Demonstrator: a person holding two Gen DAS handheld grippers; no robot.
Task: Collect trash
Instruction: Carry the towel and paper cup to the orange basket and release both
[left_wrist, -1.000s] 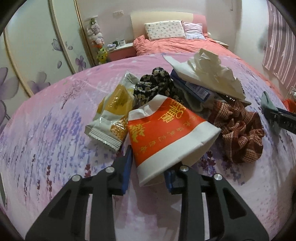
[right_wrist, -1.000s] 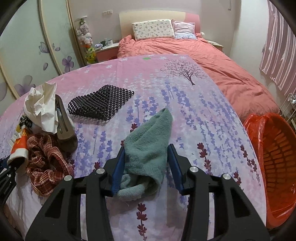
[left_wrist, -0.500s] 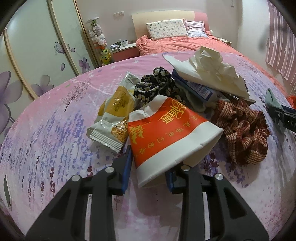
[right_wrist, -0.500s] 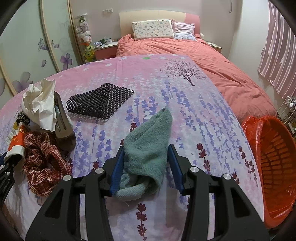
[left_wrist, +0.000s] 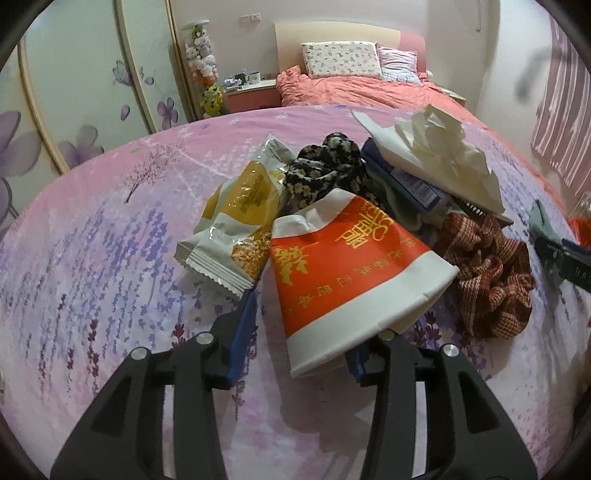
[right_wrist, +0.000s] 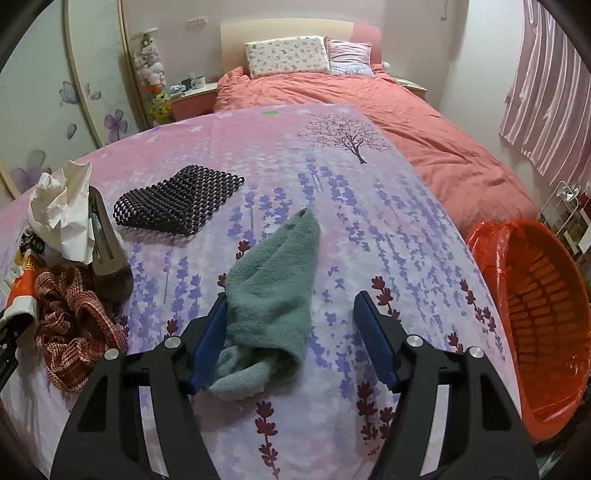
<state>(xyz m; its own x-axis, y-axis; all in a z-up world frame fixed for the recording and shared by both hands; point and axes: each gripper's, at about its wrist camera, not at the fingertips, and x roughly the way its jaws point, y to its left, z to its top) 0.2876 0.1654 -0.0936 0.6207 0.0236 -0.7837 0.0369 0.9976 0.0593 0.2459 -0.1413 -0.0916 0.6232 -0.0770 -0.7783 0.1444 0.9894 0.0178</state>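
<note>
Clamped across my left claw (left_wrist: 301, 334) sits the red paper cup (left_wrist: 354, 269), just in front of the snack wrapper (left_wrist: 240, 221); it's light and crushable, so I pinch near its rim. Right claw (right_wrist: 291, 339) is spread wide, the green towel (right_wrist: 273, 295) resting against one finger.

Paper cup (left_wrist: 354, 273), red band with white rim: gold Chinese characters printed across the red, seen upside down, too distorted to read with certainty. Black gripper body (left_wrist: 576, 271) at the right edge of the left wrist view: white letters "HA", remainder cut off. Blue packet (left_wrist: 408, 182) carries small print, illegible. Snack wrapper (left_wrist: 240, 221): no readable text.
</note>
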